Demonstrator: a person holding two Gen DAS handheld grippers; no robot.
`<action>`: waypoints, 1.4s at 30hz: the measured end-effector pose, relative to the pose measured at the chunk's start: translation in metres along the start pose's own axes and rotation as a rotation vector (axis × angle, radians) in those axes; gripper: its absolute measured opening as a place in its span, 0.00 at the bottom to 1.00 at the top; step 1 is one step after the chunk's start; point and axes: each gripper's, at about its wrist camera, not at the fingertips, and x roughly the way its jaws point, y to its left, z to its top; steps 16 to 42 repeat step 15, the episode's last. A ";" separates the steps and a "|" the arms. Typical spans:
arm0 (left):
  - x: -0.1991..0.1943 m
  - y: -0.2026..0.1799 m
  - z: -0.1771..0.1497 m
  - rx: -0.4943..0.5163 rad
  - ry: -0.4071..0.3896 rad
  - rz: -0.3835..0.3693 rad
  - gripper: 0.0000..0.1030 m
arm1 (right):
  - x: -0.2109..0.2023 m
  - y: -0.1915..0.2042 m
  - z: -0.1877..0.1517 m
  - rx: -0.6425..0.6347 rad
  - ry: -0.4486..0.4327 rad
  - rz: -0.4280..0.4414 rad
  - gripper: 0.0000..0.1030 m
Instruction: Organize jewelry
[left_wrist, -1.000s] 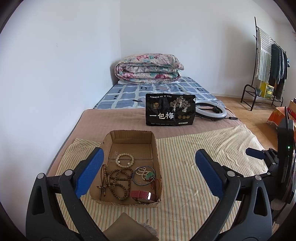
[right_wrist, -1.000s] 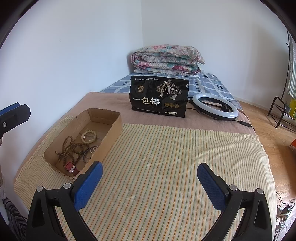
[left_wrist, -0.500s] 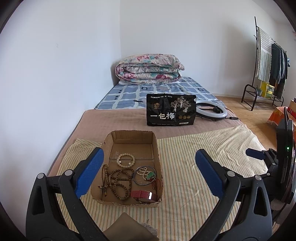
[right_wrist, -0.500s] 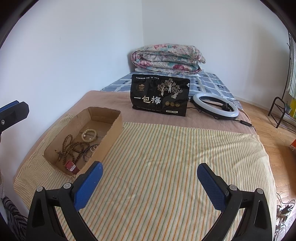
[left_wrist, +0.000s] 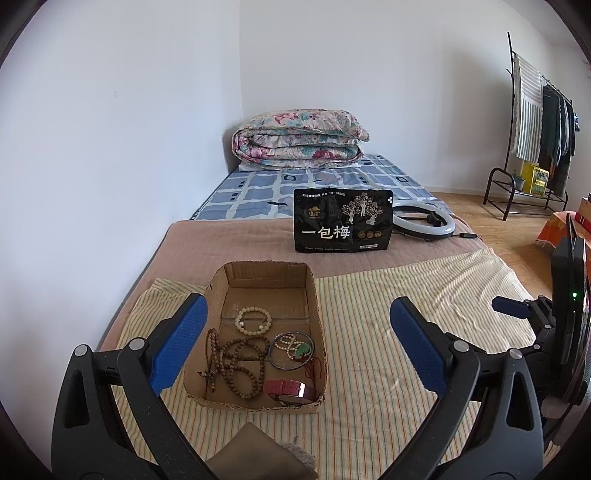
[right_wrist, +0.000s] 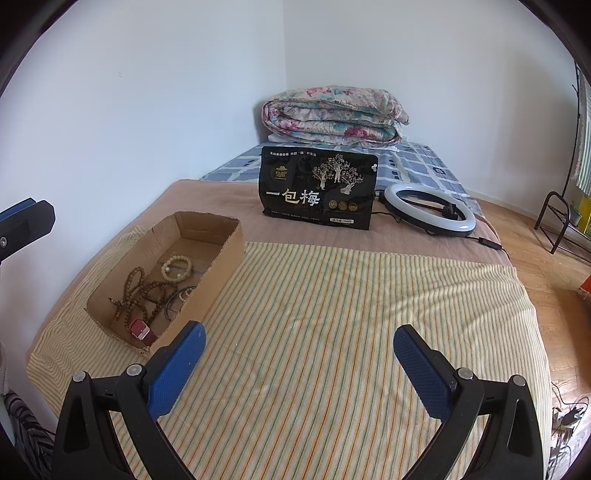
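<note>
- Both grippers, left gripper (left_wrist: 295, 350) and right gripper (right_wrist: 299, 363), gape wide, holding nothing
- Jewelry (left_wrist: 255, 350) lies gathered inside cardboard box (left_wrist: 269, 275), kept off striped cloth (right_wrist: 351, 314)

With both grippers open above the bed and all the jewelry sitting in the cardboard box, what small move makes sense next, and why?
Hard to say: jewelry lying in the cardboard box fits pieces gathered there or pieces waiting to come out. Both the left gripper and right gripper are open and hold nothing. The safest small move is probably keeping the left gripper centred over the box, where the brown bead strand and red watch lie tangled close together.
</note>
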 end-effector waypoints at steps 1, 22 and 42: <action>0.000 0.000 -0.001 0.000 0.000 0.001 0.98 | 0.000 0.000 -0.001 -0.001 0.002 0.000 1.00; -0.003 0.007 -0.004 0.024 -0.035 0.023 0.98 | 0.000 0.000 -0.002 0.001 0.003 -0.002 1.00; -0.003 0.007 -0.004 0.024 -0.035 0.023 0.98 | 0.000 0.000 -0.002 0.001 0.003 -0.002 1.00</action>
